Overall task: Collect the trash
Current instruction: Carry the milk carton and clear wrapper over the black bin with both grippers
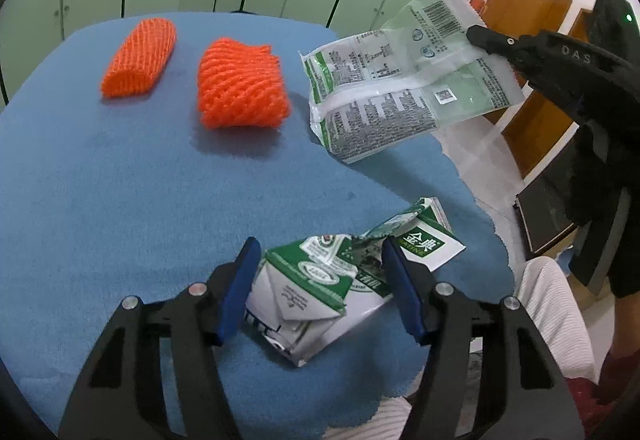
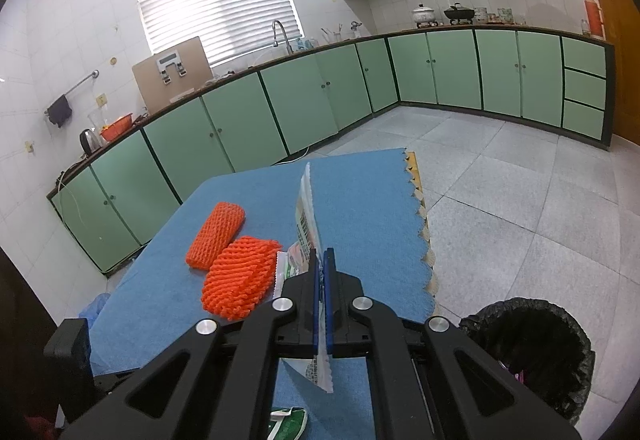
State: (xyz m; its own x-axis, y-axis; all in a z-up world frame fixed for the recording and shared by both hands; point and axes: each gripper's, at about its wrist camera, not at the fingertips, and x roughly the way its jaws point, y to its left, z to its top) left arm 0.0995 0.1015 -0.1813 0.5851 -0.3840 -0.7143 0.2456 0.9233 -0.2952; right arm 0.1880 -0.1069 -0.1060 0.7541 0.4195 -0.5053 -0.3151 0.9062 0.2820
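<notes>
A crushed green-and-white milk carton [image 1: 320, 292] lies on the blue table cover [image 1: 120, 199] between the blue pads of my left gripper [image 1: 320, 280], which is open around it. My right gripper [image 2: 320, 264] is shut on a green-and-white plastic wrapper [image 2: 306, 215] and holds it above the table's right edge; in the left wrist view the wrapper [image 1: 400, 79] hangs from the right gripper [image 1: 480, 35]. Two orange foam nets [image 1: 140, 57] [image 1: 242, 83] lie on the table; they also show in the right wrist view [image 2: 216, 236] [image 2: 240, 288].
A bin lined with a black bag [image 2: 532, 352] stands on the tiled floor at the table's right. Green cabinets [image 2: 300, 107] run along the walls. A white cloth-covered thing [image 1: 552, 308] is at the table's near right corner.
</notes>
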